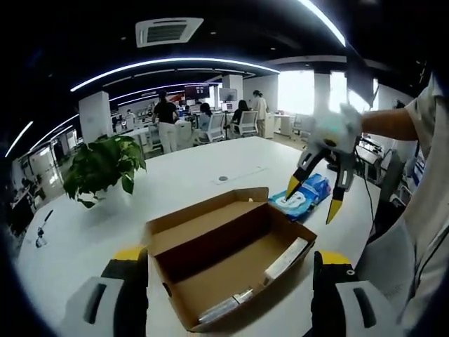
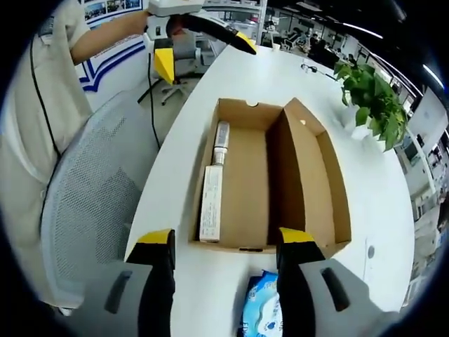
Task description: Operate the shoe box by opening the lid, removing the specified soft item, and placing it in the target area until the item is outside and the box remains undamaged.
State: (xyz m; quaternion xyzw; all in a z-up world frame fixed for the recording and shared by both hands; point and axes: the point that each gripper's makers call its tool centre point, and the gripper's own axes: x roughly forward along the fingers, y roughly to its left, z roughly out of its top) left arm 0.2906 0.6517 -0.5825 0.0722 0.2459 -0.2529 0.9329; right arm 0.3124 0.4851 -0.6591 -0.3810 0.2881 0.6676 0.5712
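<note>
An open cardboard shoe box (image 1: pixel 184 242) (image 2: pixel 245 182) lies on the white table (image 1: pixel 175 186), its lid folded back. Inside, along one wall, lie a white flat pack (image 1: pixel 286 260) (image 2: pixel 210 203) and a small tube (image 2: pixel 222 137). A blue soft wipes pack (image 1: pixel 305 196) (image 2: pixel 261 316) rests on the table just outside the box. My right gripper (image 1: pixel 314 198) (image 2: pixel 226 237) hovers over that pack with its jaws spread and nothing between them. My left gripper (image 1: pixel 229 255) (image 2: pixel 203 55) is open at the box's opposite end, holding nothing.
A potted plant (image 1: pixel 105 165) (image 2: pixel 372 91) stands on the table beyond the box. A grey mesh chair (image 2: pixel 91 210) is beside the table edge, next to the person's body. Several people and desks are far behind in the office.
</note>
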